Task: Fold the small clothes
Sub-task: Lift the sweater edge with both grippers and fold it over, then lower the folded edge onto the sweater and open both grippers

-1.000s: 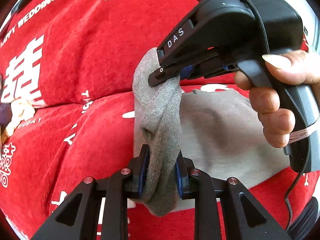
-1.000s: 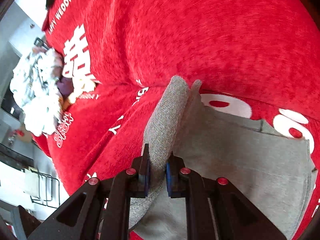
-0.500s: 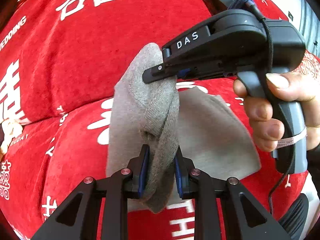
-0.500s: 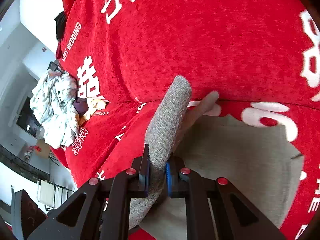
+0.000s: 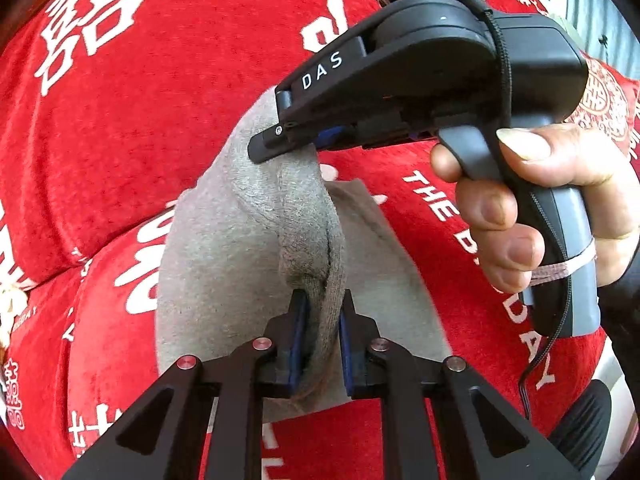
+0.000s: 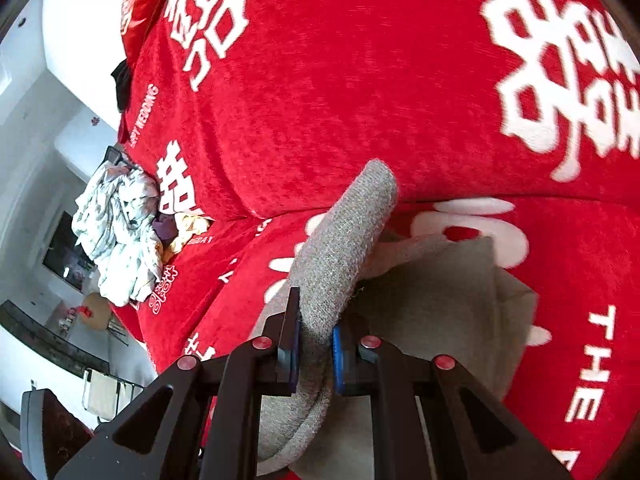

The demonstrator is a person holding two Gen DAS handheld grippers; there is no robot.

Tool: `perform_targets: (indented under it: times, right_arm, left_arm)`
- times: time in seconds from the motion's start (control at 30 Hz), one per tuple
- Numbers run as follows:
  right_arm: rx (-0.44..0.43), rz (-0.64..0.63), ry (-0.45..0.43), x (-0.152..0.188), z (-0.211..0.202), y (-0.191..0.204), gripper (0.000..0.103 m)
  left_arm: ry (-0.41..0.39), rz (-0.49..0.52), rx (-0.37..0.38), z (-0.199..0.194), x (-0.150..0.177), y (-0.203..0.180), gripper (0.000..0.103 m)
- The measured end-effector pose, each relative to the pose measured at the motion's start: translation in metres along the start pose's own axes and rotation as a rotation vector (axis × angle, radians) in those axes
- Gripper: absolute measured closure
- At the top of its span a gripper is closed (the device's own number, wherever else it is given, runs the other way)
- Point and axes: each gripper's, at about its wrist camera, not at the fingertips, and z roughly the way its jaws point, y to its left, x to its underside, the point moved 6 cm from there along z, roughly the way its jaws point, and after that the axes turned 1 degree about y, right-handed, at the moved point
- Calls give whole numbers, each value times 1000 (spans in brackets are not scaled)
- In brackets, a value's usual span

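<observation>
A small grey knit garment (image 5: pixel 224 256) lies on a red cover with white lettering (image 5: pixel 132 128). One edge of it is lifted into a thick fold. My left gripper (image 5: pixel 321 320) has that fold between its blue pads; its jaws are closing and the pads press the cloth. My right gripper (image 5: pixel 266 148) bites the same fold further along. In the right wrist view the right gripper (image 6: pixel 315 332) is shut on the rolled grey edge (image 6: pixel 344 248), with the flat part of the garment (image 6: pixel 440 304) spread to the right.
A person's hand (image 5: pixel 516 208) grips the right tool's handle, and a black cable hangs from it. A heap of pale patterned clothes (image 6: pixel 120 228) sits on the cover at far left. Beyond it are a white wall and dark furniture (image 6: pixel 48 340).
Both grippers have carried the lifted grey fold sideways across the red cover, and more of the garment's flat part shows to the left of the fold. The left pads stand closer together.
</observation>
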Motion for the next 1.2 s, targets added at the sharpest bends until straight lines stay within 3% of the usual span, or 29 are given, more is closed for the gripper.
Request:
perform_targets:
  times: [0.07,0.47,0.83,1.2]
  right_arm:
    - [0,19,-1,4,-3,-13,90]
    - [-30,101,-20,26,-13,-68,90]
    - [-75,97,-54,27,-21,-76,90]
    - [-16,148,-10,36,-2,-100,90]
  left_arm:
    - [13,8,9,8,-1,-8,90]
    - [79,-32,109,46,4,-16,90]
    - [67,-2,74,40,-3,-31,90]
    - [92,1,73,50,-1,-34,89]
